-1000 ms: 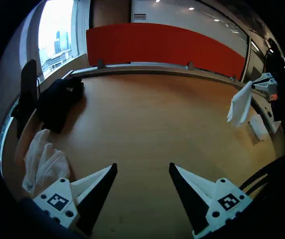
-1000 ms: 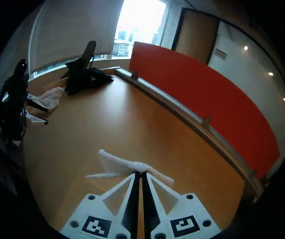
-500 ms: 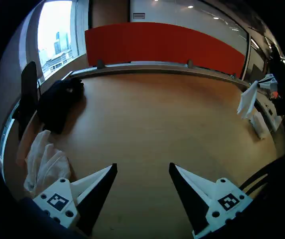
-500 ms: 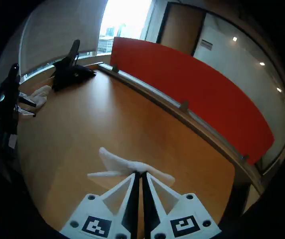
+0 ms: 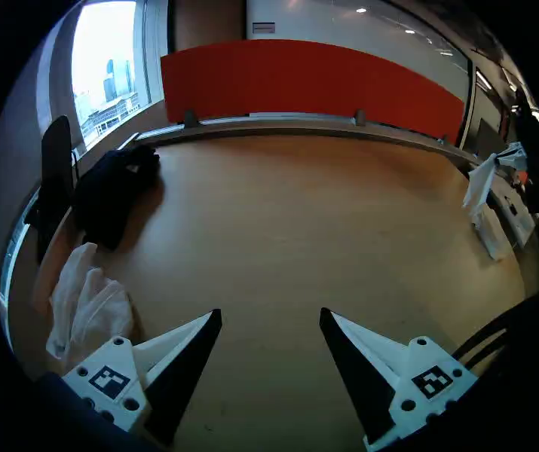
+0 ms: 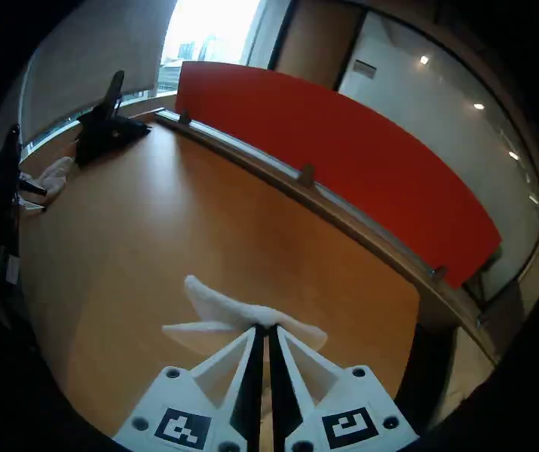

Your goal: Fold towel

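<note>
In the right gripper view my right gripper (image 6: 263, 328) is shut on a white towel (image 6: 228, 313), which bunches out to both sides of the fingertips above the wooden table (image 6: 156, 218). In the left gripper view the same towel (image 5: 480, 184) hangs from the right gripper (image 5: 512, 156) at the far right edge of the table. My left gripper (image 5: 269, 320) is open low over the table (image 5: 292, 218), nothing between its fingers. Another white cloth (image 5: 88, 305) lies crumpled at the near left. The left gripper (image 6: 32, 188) appears far left in the right gripper view.
A dark bag or garment (image 5: 111, 192) lies at the table's left, next to a dark chair back (image 5: 54, 162). A red partition (image 5: 307, 79) runs along the far edge. A folded white cloth (image 5: 493, 237) rests at the table's right edge. A window (image 5: 107, 71) is at left.
The right gripper has carried the hanging towel farther to the right and away, toward the table's right edge. The left gripper has stayed open in place.
</note>
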